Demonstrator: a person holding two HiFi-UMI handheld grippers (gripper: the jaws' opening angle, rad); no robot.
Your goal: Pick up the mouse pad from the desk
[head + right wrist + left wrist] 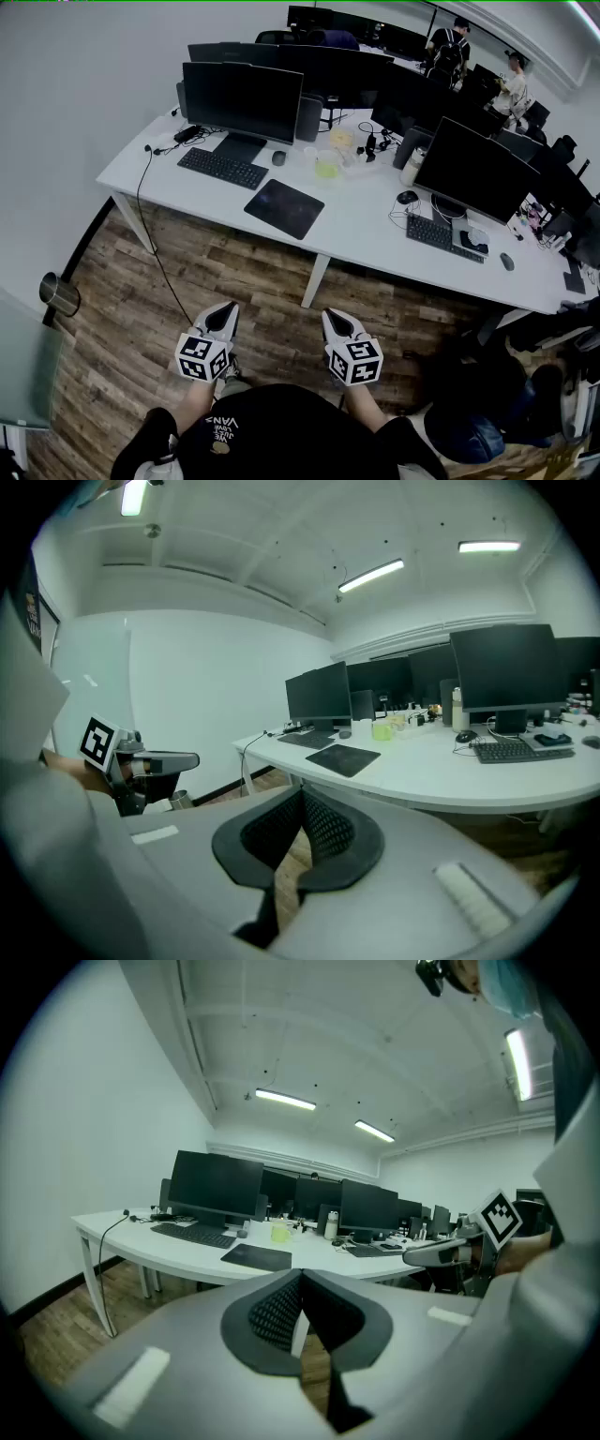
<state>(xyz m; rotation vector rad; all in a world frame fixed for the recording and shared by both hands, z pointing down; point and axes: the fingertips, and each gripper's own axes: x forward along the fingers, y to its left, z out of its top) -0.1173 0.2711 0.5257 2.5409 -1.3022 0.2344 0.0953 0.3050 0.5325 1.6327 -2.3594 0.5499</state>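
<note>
A dark rectangular mouse pad [284,207] lies flat near the front edge of the long white desk [356,225], right of a black keyboard [223,168]. It also shows as a dark sheet on the desk in the left gripper view [257,1256] and the right gripper view [343,757]. Both grippers hang over the wooden floor, well short of the desk. My left gripper [223,317] is shut with nothing in it, its jaws pressed together [298,1309]. My right gripper [336,322] is likewise shut and empty [302,829].
Several black monitors [242,98] stand along the desk, with a second keyboard [442,236], mice, cables and a yellow-green cup [326,169]. A desk leg [315,279] stands in front of me. A metal bin [59,294] sits at the left. Two people [448,49] stand at the back.
</note>
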